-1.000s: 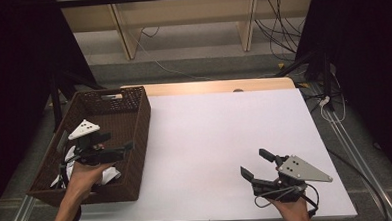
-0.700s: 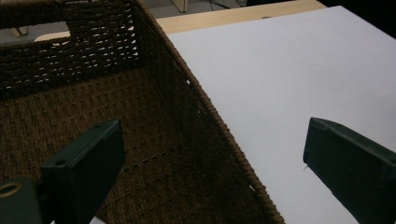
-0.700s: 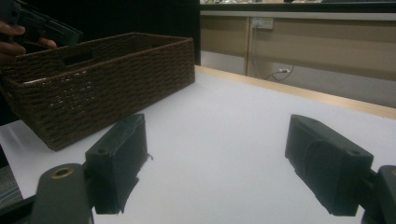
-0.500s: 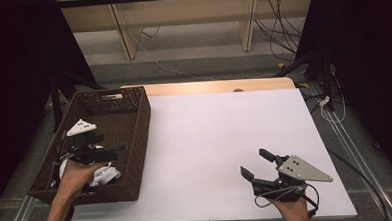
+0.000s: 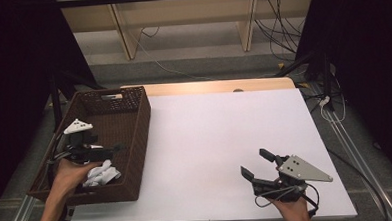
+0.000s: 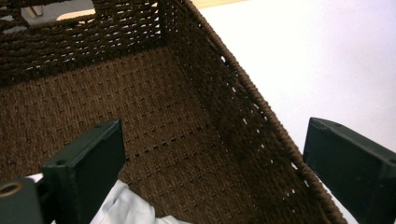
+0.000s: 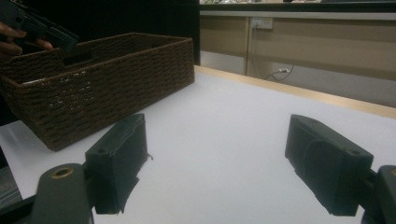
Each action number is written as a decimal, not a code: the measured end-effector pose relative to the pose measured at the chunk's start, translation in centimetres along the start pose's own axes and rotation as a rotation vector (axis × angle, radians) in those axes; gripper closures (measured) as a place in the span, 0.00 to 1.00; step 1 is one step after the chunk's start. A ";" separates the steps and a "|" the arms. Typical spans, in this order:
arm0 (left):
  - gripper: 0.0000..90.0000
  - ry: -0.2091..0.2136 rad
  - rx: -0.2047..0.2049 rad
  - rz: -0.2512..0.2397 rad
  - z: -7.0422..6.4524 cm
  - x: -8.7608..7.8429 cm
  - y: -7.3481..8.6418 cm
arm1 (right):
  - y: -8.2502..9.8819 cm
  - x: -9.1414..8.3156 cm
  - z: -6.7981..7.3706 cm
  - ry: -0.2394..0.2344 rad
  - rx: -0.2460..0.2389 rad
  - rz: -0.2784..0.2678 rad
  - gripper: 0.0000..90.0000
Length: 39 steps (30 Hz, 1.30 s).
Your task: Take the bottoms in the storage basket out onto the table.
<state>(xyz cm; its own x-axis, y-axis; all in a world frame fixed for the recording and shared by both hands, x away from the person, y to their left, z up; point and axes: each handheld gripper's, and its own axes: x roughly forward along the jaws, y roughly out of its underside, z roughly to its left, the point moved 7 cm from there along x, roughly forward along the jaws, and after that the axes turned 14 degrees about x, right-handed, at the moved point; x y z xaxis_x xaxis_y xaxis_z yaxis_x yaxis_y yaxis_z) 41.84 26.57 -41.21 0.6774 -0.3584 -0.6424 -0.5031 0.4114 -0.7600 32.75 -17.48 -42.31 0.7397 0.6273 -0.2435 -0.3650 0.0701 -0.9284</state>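
Note:
A dark brown woven basket (image 5: 143, 118) stands at the table's left side. A crumpled white cloth (image 5: 100, 173) lies in its near end. My left gripper (image 5: 115, 150) hovers inside the basket just above the cloth, jaws open and holding nothing. In the left gripper view the cloth (image 6: 126, 207) shows beneath the left gripper (image 6: 212, 135), by the left jaw; the right jaw hangs over the basket wall (image 6: 219, 88). My right gripper (image 5: 254, 162) rests open on the white table near the front right edge, and the right gripper (image 7: 217, 128) has nothing between its jaws.
The white table top (image 5: 225, 134) spreads between basket and right gripper. In the right gripper view the basket (image 7: 102, 84) stands far left, with the left gripper (image 7: 42, 25) and a hand above it. Shelving and cables lie beyond the table's far edge.
My left gripper has drifted slightly left over the basket, uncovering more of the white cloth. The right gripper has stayed still.

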 end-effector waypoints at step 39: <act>0.07 -0.034 0.015 0.188 2.7 1.0 1.7 | 0.0 0.0 -0.2 0.001 0.010 -0.005 0.24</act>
<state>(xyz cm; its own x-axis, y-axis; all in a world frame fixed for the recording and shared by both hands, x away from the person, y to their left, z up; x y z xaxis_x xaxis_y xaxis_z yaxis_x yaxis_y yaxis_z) 43.11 29.15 -42.87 0.5902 -0.2458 -0.7689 -0.6146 0.4807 -0.6254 32.86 -17.61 -42.36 0.7421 0.6261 -0.2392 -0.3667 0.0806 -0.9268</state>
